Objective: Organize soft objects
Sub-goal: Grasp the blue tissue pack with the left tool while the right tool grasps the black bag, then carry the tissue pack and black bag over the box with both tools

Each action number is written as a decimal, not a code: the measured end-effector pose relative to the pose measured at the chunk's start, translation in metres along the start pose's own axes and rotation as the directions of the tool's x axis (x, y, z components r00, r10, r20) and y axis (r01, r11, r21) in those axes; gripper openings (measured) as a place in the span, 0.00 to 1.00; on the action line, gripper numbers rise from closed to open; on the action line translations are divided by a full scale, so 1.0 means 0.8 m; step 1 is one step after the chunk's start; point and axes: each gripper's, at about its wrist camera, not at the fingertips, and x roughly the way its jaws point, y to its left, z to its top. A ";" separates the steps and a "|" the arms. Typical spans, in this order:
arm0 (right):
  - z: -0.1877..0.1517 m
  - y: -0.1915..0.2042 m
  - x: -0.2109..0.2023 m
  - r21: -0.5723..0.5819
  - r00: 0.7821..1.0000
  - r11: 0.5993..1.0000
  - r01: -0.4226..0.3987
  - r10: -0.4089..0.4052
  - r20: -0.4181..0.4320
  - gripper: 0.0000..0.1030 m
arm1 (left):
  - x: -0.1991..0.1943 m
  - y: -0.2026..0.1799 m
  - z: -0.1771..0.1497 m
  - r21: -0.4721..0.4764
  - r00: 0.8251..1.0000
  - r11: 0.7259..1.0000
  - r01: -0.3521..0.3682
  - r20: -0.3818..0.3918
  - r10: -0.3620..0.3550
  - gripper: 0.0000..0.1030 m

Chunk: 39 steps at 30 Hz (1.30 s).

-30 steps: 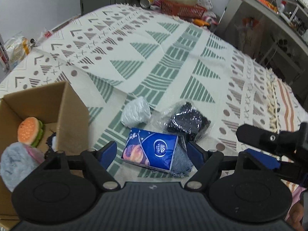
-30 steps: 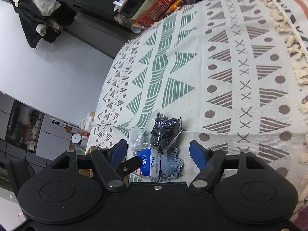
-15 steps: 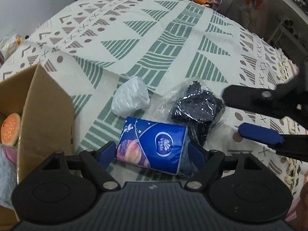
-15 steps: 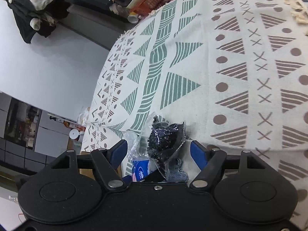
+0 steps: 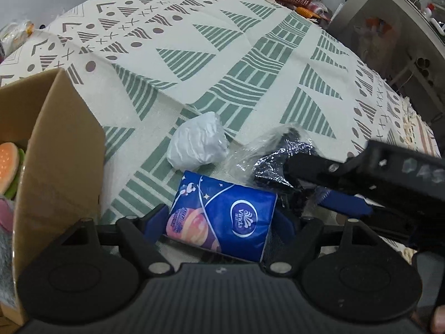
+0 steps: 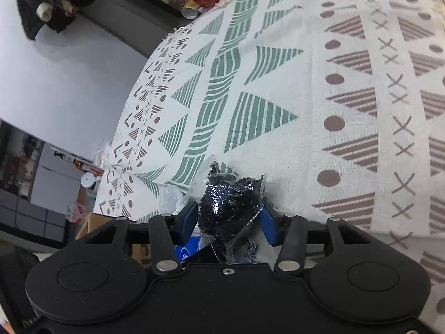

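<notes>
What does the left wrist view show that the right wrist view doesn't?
Only the left wrist view shows the cardboard box's inside with the burger toy, the white wad, and the left claw around the blue tissue pack. Only the right wrist view shows the right claw closing around the black bagged item. Both show that item, the pack and the patterned cloth.
</notes>
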 end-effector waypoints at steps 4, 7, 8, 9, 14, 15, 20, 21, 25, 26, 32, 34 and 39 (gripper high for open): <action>0.000 0.000 -0.007 -0.012 1.000 1.000 -0.002 0.002 0.014 0.37 | -0.005 0.001 -0.004 -0.020 1.000 1.000 -0.004 0.000 0.004 0.75; -0.001 -0.001 -0.018 -0.004 0.999 1.000 0.007 -0.007 0.037 0.35 | -0.016 0.000 -0.007 -0.019 1.000 1.000 -0.018 0.019 0.019 0.75; -0.001 -0.002 -0.022 -0.001 0.999 1.000 0.008 -0.007 0.044 0.35 | -0.020 0.000 -0.008 -0.023 1.000 1.000 -0.017 0.024 0.017 0.75; -0.002 -0.002 -0.026 0.002 0.999 1.000 0.008 -0.008 0.051 0.34 | -0.025 0.000 -0.009 -0.026 0.999 1.000 -0.014 0.030 0.015 0.75; -0.011 0.003 -0.052 0.005 0.995 1.000 -0.003 0.002 0.097 0.34 | -0.055 -0.006 -0.014 -0.005 0.996 1.000 -0.021 0.086 0.021 0.75; -0.014 0.005 -0.058 0.003 0.994 1.000 -0.004 0.003 0.107 0.33 | -0.061 -0.008 -0.015 0.002 0.995 1.000 -0.024 0.099 0.024 0.75; -0.028 0.011 -0.090 0.002 0.987 1.000 -0.010 0.010 0.158 0.33 | -0.094 -0.014 -0.019 0.020 0.989 0.999 -0.026 0.149 0.023 0.75; -0.030 0.011 -0.096 0.005 0.986 1.000 -0.012 0.011 0.169 0.33 | -0.100 -0.015 -0.020 0.022 0.987 0.999 -0.030 0.156 0.026 0.75; -0.036 0.016 -0.122 -0.012 0.976 0.999 -0.042 0.043 0.214 0.33 | -0.124 -0.015 -0.031 0.026 0.984 0.999 -0.032 0.176 0.026 0.75; -0.039 0.019 -0.127 -0.022 0.973 0.999 -0.041 0.045 0.224 0.33 | -0.130 -0.014 -0.035 0.024 0.984 0.999 -0.031 0.177 0.026 0.75; -0.054 0.034 -0.146 -0.060 0.968 0.997 -0.057 0.070 0.241 0.33 | -0.166 0.003 -0.056 -0.017 0.982 1.000 -0.023 0.187 0.025 0.75; -0.061 0.041 -0.153 -0.077 0.966 0.995 -0.064 0.081 0.247 0.33 | -0.179 0.007 -0.062 -0.022 0.979 0.999 -0.027 0.199 0.031 0.75; -0.078 0.058 -0.167 -0.109 0.961 0.991 -0.074 0.100 0.259 0.33 | -0.207 0.018 -0.074 -0.035 0.973 0.999 -0.037 0.227 0.044 0.75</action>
